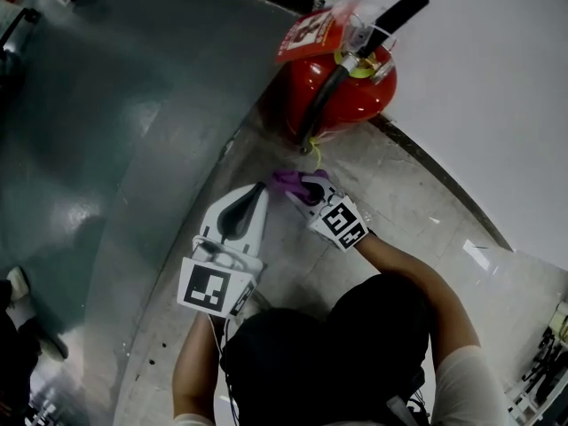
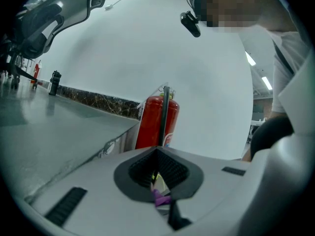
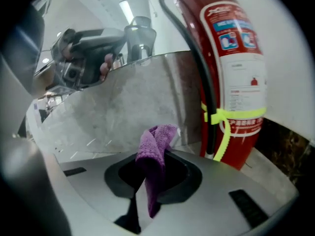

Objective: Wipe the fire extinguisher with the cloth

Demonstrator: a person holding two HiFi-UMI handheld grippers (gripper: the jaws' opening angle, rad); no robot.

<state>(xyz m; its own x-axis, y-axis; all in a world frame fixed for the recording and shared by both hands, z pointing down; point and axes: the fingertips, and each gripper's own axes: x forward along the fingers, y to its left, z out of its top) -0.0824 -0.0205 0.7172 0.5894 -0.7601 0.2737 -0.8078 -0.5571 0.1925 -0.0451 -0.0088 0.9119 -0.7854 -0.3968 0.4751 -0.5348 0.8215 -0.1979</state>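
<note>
A red fire extinguisher (image 1: 342,87) with a black handle and black hose stands on the floor against the white wall. My right gripper (image 1: 303,185) sits just in front of its base, shut on a purple cloth (image 1: 288,181). In the right gripper view the cloth (image 3: 153,154) sticks up folded from the jaws, with the extinguisher (image 3: 234,68) close at the right. A yellow tie (image 3: 231,119) wraps the hose. My left gripper (image 1: 263,189) is beside the right one, jaws together and holding nothing. It points at the extinguisher (image 2: 157,122).
The extinguisher stands on a pale stone strip (image 1: 390,193) below a dark baseboard (image 1: 444,180). A glossy grey floor (image 1: 115,114) spreads to the left. An office chair (image 2: 44,18) and a small dark object (image 2: 54,82) show far off in the left gripper view.
</note>
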